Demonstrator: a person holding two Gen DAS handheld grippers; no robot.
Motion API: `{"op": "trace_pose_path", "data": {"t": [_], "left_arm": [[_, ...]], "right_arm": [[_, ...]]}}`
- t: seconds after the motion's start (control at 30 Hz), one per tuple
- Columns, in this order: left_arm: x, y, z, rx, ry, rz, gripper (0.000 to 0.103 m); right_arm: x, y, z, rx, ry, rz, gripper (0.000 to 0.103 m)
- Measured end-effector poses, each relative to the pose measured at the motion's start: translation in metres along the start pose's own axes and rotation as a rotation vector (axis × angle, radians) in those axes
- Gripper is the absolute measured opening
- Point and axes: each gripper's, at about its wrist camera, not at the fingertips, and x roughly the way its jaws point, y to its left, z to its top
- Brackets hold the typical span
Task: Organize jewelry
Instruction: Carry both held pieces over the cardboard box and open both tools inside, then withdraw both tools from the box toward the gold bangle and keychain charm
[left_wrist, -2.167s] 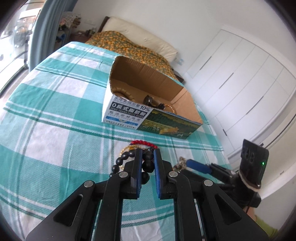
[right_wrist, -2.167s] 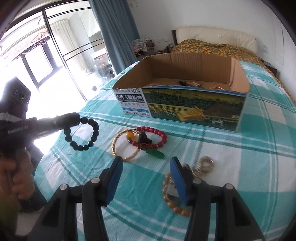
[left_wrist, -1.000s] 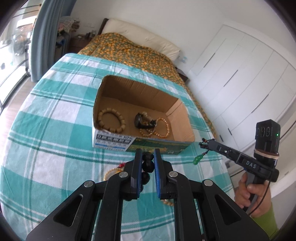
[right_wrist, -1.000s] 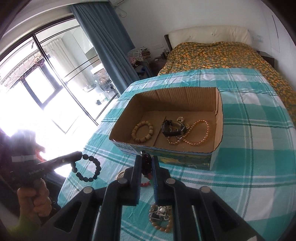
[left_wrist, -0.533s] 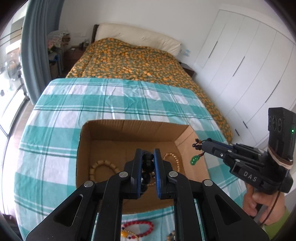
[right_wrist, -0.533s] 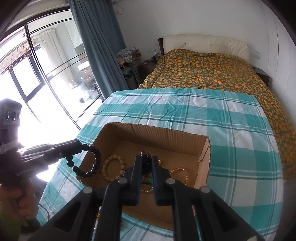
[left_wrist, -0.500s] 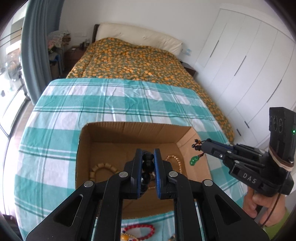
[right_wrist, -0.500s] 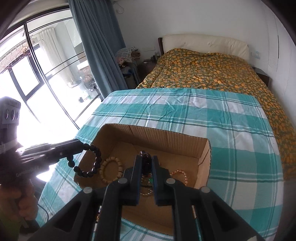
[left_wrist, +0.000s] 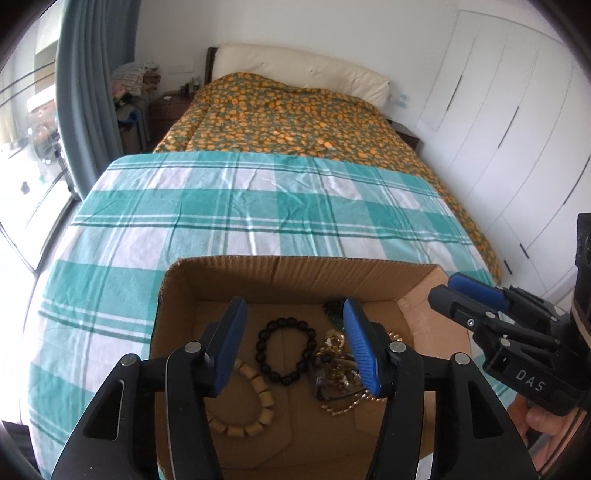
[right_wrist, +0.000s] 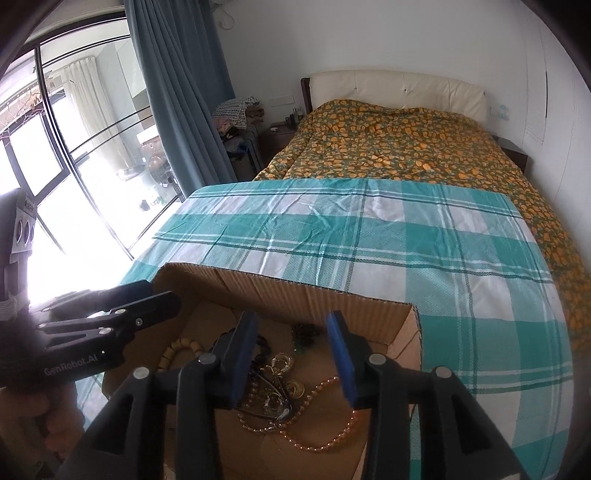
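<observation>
Both of my tools hang over the open cardboard box (left_wrist: 295, 271) on the checked tabletop (left_wrist: 229, 206). My left hand-held gripper (left_wrist: 291, 341) has just been opening, and its blue pads now stand apart with nothing pressed between them; the black bead bracelet (left_wrist: 286, 350) lies on the box floor below the gap. My right hand-held gripper (right_wrist: 291, 354) has also just been opening, its pads apart and empty; the dark strand with the green pendant (right_wrist: 304, 334) lies near the far wall of the box.

Also in the box are a tan wooden-bead bracelet (left_wrist: 255, 402), a string of small amber beads (right_wrist: 325, 421) and a tangle of gold-coloured rings and clasps (right_wrist: 280, 384). Whether the gold pieces are hooked together I cannot tell.

I judge all of this to be light and limp. The strung beads will sag and swing from any pinch, and round polished beads may roll out of flat pads, so I would close across the cord between two beads, or squarely on one bead. The thin amber string looks the most delicate and likely to snag in the gold tangle.

Readable writing: "DAS" on the side of my right tool, seen from the left camera, and "GenRobot.AI" on my left tool, seen from the right camera.
</observation>
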Motion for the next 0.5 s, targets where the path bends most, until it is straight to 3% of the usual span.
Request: {"op": "trace_pose_path", "data": {"t": [0.13,0.27,0.4,0.5], "left_arm": [[-0.035,0.0,-0.031,0.016,-0.033,-0.015,0.071],[-0.074,0.0,-0.088,0.045,-0.057,-0.023,0.08],[-0.098,-0.001,-0.155,0.079,-0.038,0.022,0.081],[-0.112,0.005,-0.201,0.048,-0.024,0.049,0.081]], "right_arm": [[-0.044,0.011,-0.031,-0.048,-0.062,-0.02,0.04],[-0.087,0.024,-0.081,-0.082,-0.103,-0.049,0.041],[-0.122,0.036,-0.143,-0.072,-0.122,-0.087,0.041],[-0.14,0.042,-0.19,-0.032,-0.116,-0.108,0.042]]}}
